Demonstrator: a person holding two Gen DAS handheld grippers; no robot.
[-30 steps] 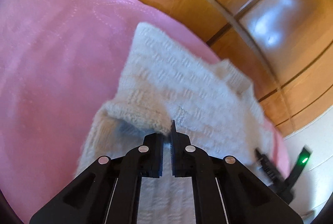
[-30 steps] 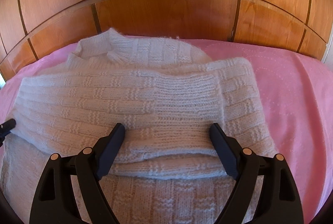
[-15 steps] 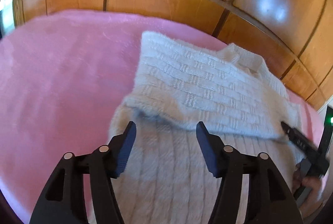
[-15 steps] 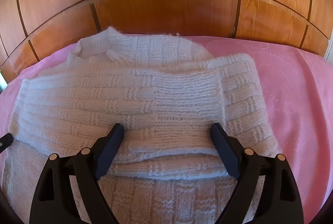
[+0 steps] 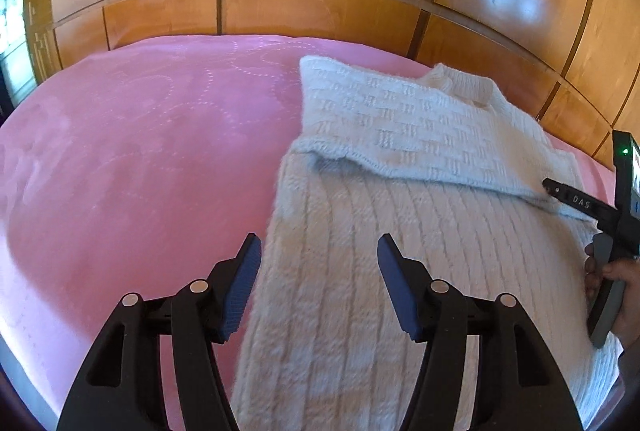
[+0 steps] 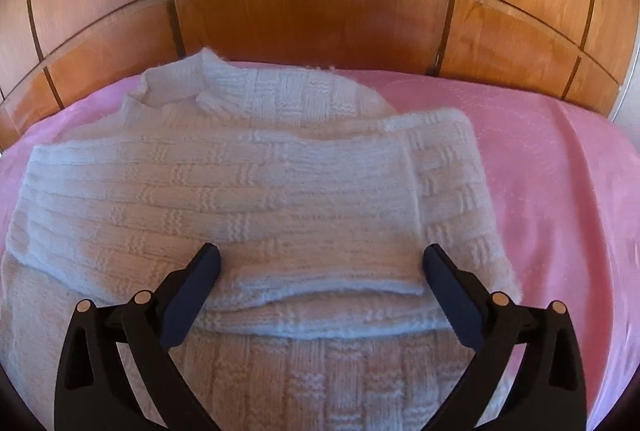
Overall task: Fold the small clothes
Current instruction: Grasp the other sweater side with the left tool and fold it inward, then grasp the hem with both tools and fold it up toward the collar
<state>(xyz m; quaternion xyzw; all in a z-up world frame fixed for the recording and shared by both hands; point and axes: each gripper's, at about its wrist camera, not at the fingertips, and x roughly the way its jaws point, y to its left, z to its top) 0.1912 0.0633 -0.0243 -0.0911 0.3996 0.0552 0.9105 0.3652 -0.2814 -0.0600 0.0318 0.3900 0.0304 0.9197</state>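
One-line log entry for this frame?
left hand-held gripper: open, over sweater | right hand-held gripper: open, empty | sleeves folded across body | pink bedspread

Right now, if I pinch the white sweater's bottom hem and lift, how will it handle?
The white sweater will probably drape and sag: it is soft knit, lying limp in folded layers. The folded sleeves may slide off, as nothing pins them. Its fuzzy surface likely grips the pink blanket, so pushing could bunch it.
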